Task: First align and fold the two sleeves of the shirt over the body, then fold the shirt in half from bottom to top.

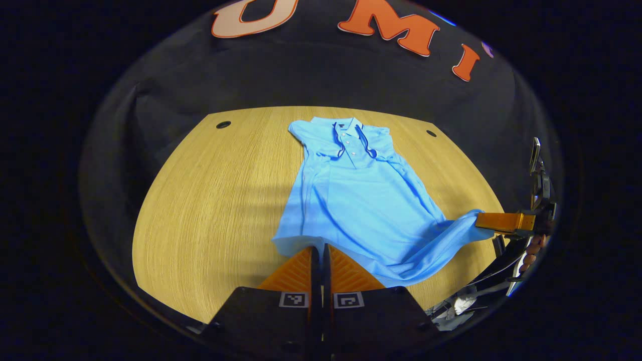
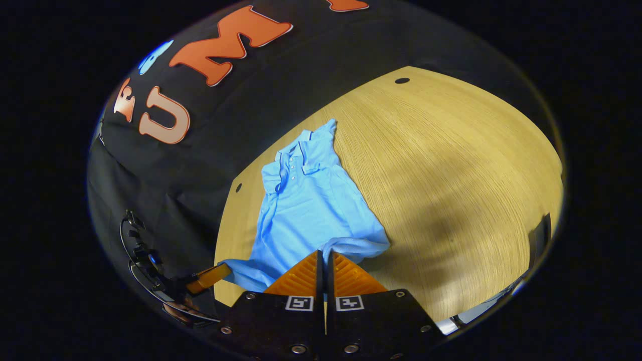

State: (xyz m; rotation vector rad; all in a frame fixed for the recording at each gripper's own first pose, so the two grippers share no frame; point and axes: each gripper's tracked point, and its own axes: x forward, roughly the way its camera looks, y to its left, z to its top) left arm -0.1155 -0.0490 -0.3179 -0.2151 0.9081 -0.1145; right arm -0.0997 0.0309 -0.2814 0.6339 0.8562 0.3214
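- On the wooden table (image 1: 210, 200), the blue shirt (image 1: 361, 200) is lying collar-far, sleeves folded in.
- We are pinching its hem corners: left gripper (image 1: 321, 249) and right gripper (image 2: 325, 255) both clenched on cloth.
- We are judging level, even lifting best.

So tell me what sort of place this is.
Likely a recording booth for demonstrations, not a home: a black cloth wall backs a bare wooden table with cable holes. A blue polo shirt lies on it, its hem pinched by the left gripper and the right gripper.
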